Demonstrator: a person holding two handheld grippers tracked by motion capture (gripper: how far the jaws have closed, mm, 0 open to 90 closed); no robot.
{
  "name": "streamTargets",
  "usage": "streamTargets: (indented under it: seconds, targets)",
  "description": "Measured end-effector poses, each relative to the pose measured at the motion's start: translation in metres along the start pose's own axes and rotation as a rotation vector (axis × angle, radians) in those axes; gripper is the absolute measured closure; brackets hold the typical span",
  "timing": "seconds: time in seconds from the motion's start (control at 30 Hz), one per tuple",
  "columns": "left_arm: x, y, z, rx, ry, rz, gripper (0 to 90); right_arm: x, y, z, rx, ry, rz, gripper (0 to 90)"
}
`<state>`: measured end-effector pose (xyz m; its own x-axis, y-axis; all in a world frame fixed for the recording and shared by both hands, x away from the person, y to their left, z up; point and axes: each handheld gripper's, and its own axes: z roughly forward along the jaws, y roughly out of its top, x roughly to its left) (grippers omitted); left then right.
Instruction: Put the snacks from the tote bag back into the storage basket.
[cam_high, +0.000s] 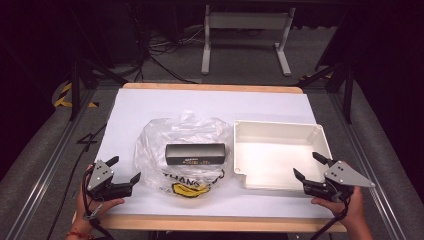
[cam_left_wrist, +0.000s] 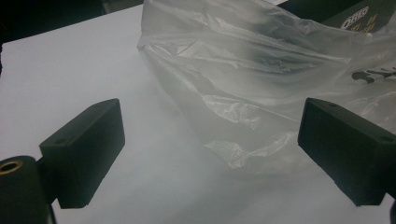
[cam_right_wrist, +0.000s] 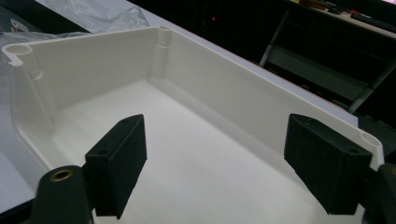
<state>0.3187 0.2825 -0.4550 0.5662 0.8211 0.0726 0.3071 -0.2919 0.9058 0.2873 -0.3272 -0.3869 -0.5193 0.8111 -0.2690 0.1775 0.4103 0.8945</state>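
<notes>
Crinkled clear plastic bag (cam_high: 182, 150), printed

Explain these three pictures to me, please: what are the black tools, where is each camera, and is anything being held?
A person stands at a table covered in white paper and holds a hand-operated tool in each hand. The left gripper and the right gripper each have two black jaws.

The high view looks down from above the person's side. Each gripper view comes from a camera riding on that tool, looking out between its own jaws.

On the paper lies a crumpled clear plastic bag with a flat black rectangular box on or in it. Beside it sits an empty white plastic tray.

Both tools stand open and hold nothing: the left one faces the bag's edge, the right one the tray.
</notes>
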Motion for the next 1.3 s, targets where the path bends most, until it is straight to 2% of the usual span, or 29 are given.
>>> streamTargets:
  seconds: [0.1, 0.23, 0.33, 0.47, 0.63, 0.9, 1.3]
  targets:
    - [0.000, 0.000, 0.000, 0.003, 0.002, 0.001, 8.2, 0.003, 0.003, 0.009, -0.016, 0.030, 0.007, 20.5]
    - [0.000, 0.000, 0.000, 0.001, 0.003, 0.001, 8.1, 0.006, 0.007, 0.017, -0.036, 0.031, 0.007, 21.9]
    - [0.000, 0.001, 0.000, 0.001, 0.006, 0.000, 8.2, 0.008, 0.014, 0.025, -0.054, 0.046, -0.017, 24.4]
    - [-0.001, 0.001, 0.000, 0.004, 0.001, 0.002, 8.2, 0.011, 0.026, 0.041, -0.076, 0.113, 0.001, 22.8]
    - [0.000, 0.000, 0.001, 0.005, -0.001, 0.004, 8.1, 0.021, 0.040, 0.059, -0.069, 0.185, -0.031, 21.3]
    - [-0.001, 0.001, 0.001, 0.008, -0.003, 0.007, 8.2, 0.032, 0.051, 0.080, -0.058, 0.270, -0.036, 21.1]
    - [-0.002, 0.002, 0.002, 0.007, -0.015, 0.021, 8.2, 0.046, 0.059, 0.099, -0.022, 0.320, -0.083, 21.1]
